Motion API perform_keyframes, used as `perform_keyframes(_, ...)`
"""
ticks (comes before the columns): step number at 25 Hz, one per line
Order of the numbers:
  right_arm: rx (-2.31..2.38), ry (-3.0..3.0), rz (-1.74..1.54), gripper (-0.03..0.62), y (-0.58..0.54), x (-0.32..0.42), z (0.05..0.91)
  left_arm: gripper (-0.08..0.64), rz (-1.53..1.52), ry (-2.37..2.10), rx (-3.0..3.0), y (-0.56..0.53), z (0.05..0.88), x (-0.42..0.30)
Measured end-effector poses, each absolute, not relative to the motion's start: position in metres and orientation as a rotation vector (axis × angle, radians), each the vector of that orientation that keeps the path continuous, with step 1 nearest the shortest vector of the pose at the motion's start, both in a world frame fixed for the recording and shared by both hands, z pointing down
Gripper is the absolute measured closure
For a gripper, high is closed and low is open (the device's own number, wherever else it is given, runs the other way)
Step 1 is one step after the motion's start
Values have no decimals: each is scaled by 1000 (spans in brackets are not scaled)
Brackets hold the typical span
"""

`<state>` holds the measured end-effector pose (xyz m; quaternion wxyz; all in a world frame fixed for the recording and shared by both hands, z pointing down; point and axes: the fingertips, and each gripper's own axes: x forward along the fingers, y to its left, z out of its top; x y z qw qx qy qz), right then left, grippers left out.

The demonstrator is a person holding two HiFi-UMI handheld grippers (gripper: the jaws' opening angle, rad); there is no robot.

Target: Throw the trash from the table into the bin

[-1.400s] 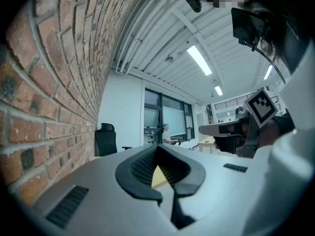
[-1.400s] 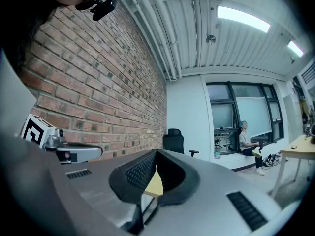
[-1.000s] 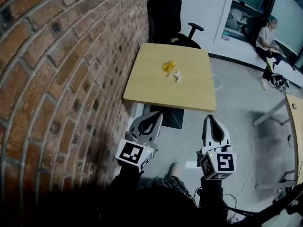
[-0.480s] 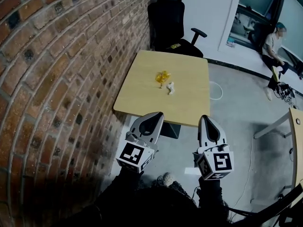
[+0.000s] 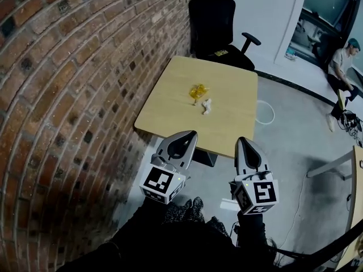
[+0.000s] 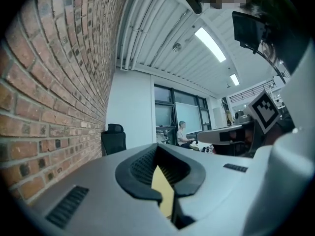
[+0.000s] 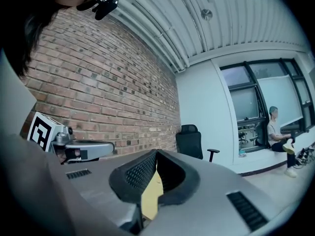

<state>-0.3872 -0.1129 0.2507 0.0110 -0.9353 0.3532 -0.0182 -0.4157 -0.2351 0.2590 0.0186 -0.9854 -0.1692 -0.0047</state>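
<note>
Okay, so we're at the walk-up stage and nothing has been picked up yet. Both pieces of trash sit on the wooden table [image 5: 170,109] at our 12 o'clock. A crinkly yellow wrapper [image 5: 198,90] lies near the middle of the top, with a small white crumpled scrap [image 5: 206,106] just beside it at its 5 o'clock. The left gripper [image 5: 191,134] and right gripper [image 5: 243,141] are held out about at the near edge, well apart from the trash. Both have their jaws pressed together with nothing in them.

Here's how we'd do this bit well. We'd get the jaws open before we're over the trash, not while hunting above it. Both bits look light and flimsy, so a closed tip poking at them would probably just skid them around. We'd tip the grippers down, straddle each piece and pinch a raised fold. One piece per gripper seems doable since they lie side by side, left for the wrapper and right for the scrap.

Also, we can't make out a bin from here. We've got a brick wall [image 5: 68,95] at 9 o'clock, a black office chair [image 5: 218,16] beyond the table at 12, and a seated person [image 5: 343,67] way off at 2. We'd spot the bin before lifting anything.
</note>
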Motion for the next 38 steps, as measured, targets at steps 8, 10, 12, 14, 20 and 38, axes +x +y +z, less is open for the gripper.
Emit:
perform_keyframes(8,-2889,1120,-79,581,-121,-364,259,555,-43,-479,-3042,-244,260,-402)
perform_keyframes(10,-2887,1132,-97,581,-126,-358,264,555,-60,-479,-3046,-248,266,-396)
perform_keyframes(12,-2891,1135,-106,581,-131,-349,268,555,-72,-477,-3053,-252,272,-386)
perform_keyframes(14,-2902,1131,-108,581,-135,-338,269,555,-76,-479,-3060,-256,277,-373)
perform_keyframes(20,-2921,1128,-122,581,-151,-295,273,555,-91,-493,-3064,-270,284,-328)
perform_keyframes(38,-2931,1155,-202,580,-206,-198,303,555,-129,-481,-3114,-320,301,-226)
